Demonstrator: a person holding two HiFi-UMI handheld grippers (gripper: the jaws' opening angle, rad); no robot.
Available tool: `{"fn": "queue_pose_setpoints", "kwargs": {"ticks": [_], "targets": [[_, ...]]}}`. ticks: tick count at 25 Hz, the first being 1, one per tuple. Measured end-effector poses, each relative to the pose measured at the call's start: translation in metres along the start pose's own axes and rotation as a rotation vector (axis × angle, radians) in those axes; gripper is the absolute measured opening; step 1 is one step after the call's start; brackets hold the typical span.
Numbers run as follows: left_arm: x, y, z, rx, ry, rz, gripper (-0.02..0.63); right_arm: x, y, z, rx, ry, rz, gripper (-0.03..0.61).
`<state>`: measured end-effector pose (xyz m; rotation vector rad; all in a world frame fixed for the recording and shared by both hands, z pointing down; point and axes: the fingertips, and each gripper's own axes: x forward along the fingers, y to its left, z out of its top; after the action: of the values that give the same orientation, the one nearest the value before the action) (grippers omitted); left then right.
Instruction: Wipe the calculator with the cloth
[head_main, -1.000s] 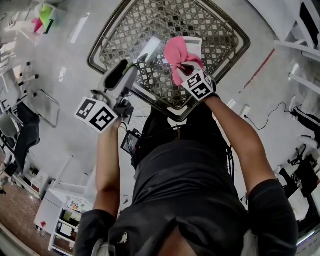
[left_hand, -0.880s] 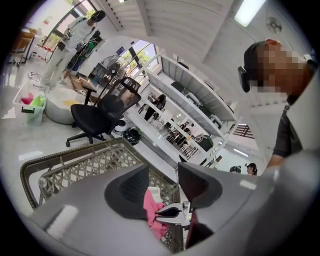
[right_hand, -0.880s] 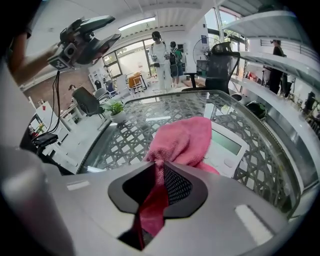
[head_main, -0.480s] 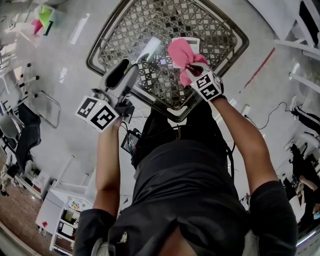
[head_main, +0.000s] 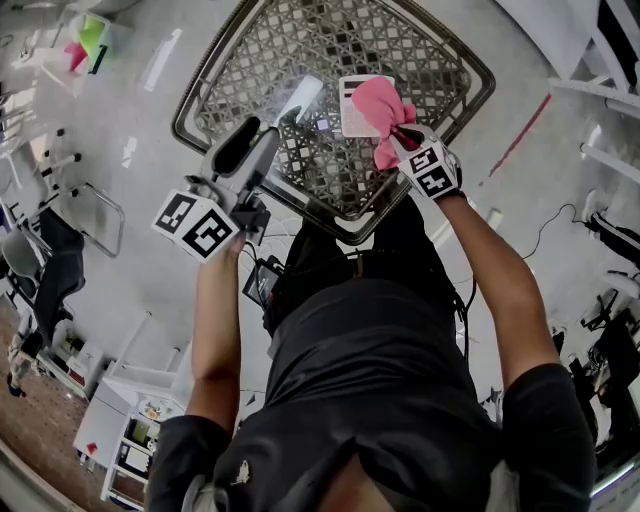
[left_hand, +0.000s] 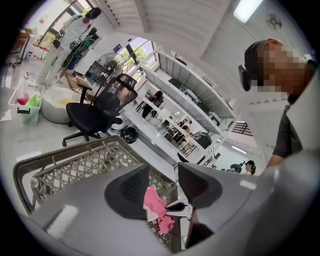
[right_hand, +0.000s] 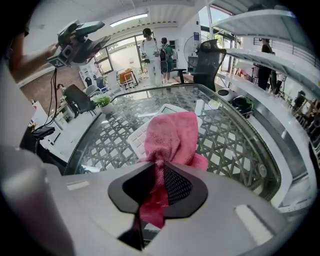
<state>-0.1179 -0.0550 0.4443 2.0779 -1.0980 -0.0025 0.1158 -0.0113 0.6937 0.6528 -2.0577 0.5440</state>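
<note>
Right gripper (right_hand: 159, 170): we hold it tipped steeply down over the table, its jaws clamped on the cloth.
Cloth (right_hand: 170, 135): pink and bunched where the jaws pinch it. The wider end spreads out ahead of the jaws over the calculator, and a short tail hangs beneath them.
Calculator (head_main: 352, 105): white, lying flat near the middle of the table. In the head view the cloth covers its 3 o'clock side, and the 9 o'clock side is bare.
Left gripper (left_hand: 163, 172): jaws apart with nothing between them. We hold it above the table at about 8 o'clock from the calculator, well apart from it.
Table (head_main: 250, 60): a dark lattice top under glass.
</note>
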Motion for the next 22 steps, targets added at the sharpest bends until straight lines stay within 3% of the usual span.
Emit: {"fn": "queue_pose_setpoints", "kwargs": {"ticks": [22], "targets": [[-0.002, -0.009, 0.014, 0.03, 0.001, -0.004, 0.235, -0.011, -0.041, -0.017, 0.016, 0.107, -0.093, 0.051]]}}
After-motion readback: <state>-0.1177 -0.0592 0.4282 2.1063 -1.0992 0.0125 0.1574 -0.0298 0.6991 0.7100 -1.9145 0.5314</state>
